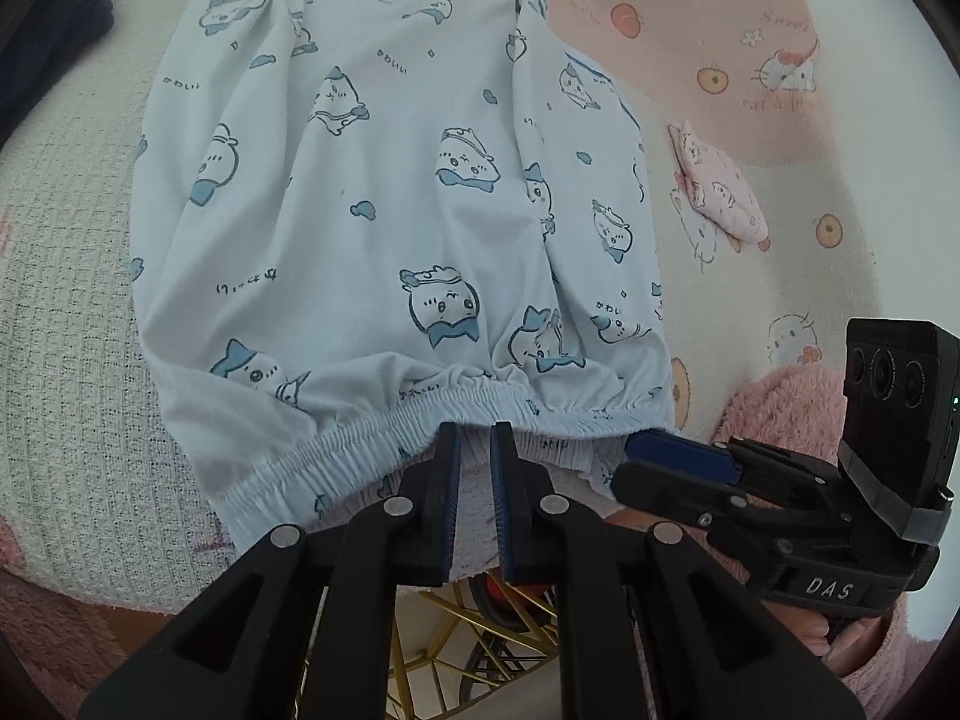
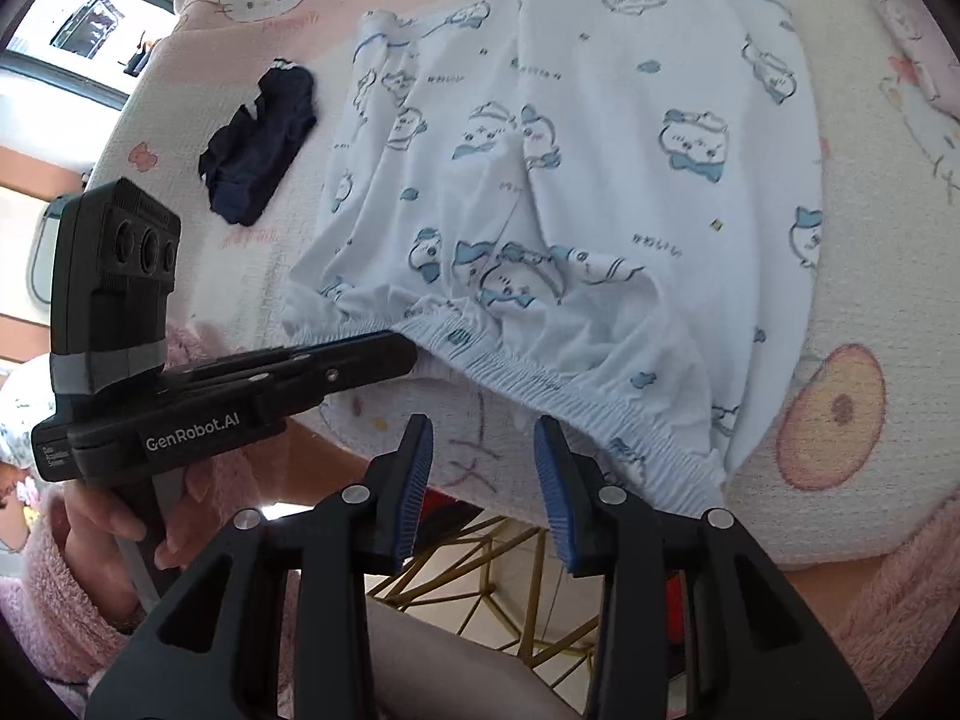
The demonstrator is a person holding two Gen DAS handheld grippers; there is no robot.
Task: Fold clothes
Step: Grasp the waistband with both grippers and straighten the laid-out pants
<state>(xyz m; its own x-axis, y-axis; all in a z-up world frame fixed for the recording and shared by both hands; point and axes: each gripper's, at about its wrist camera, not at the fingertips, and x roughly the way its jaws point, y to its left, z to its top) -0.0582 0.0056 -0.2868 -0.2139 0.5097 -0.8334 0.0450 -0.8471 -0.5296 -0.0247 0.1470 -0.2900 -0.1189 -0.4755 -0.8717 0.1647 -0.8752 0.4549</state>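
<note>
Right wrist: shorts (image 2: 600, 180) waistband partly hidden.

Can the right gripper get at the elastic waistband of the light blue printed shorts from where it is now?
Probably yes. The right gripper is open with nothing between its pads, and the waistband lies just ahead of it at the table edge. The left gripper sits further along the same band, seemingly clear.
</note>
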